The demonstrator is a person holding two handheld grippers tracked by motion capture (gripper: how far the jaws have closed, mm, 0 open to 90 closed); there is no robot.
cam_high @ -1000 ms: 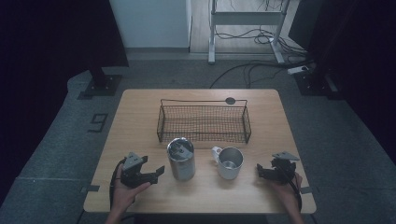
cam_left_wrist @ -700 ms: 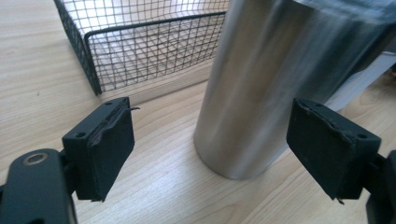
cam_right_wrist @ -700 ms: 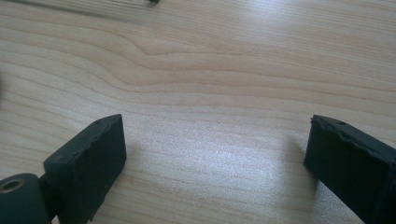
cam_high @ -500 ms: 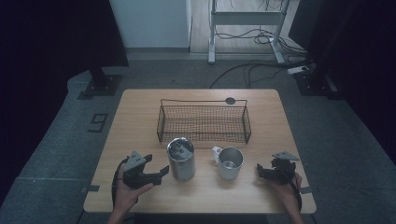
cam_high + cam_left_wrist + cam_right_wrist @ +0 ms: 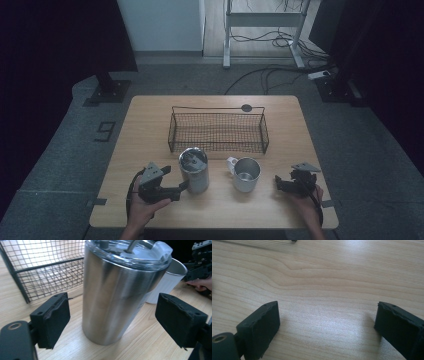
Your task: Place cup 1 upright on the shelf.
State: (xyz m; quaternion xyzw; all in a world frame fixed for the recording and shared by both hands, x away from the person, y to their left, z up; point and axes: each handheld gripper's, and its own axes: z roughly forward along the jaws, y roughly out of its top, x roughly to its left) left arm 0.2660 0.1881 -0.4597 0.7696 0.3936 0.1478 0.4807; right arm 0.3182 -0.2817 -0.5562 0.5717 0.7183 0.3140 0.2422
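Note:
A tall steel tumbler (image 5: 194, 170) with a clear lid stands upright on the wooden table (image 5: 150, 125), front centre. My left gripper (image 5: 181, 188) comes at it from the left. In the left gripper view the tumbler (image 5: 112, 297) stands between the jaws of my left gripper (image 5: 116, 315). Those jaws have just been opening, and both pads (image 5: 53, 317) stand clear of its wall. A white mug (image 5: 246, 174) with a steel inside sits to the right of the tumbler. My right gripper (image 5: 278, 183) rests open near the front right, over bare wood (image 5: 327, 322).
A black wire basket (image 5: 218, 107) stands behind the tumbler and mug, mid-table. A small dark disc (image 5: 246, 107) lies by the basket's far rim. In the left gripper view the basket (image 5: 42, 270) is close at the left, and the mug (image 5: 170, 277) and the other hand are at the right.
My left gripper has shifted a little right, toward the tumbler, and risen slightly. The right gripper, tumbler, mug and basket have not moved.

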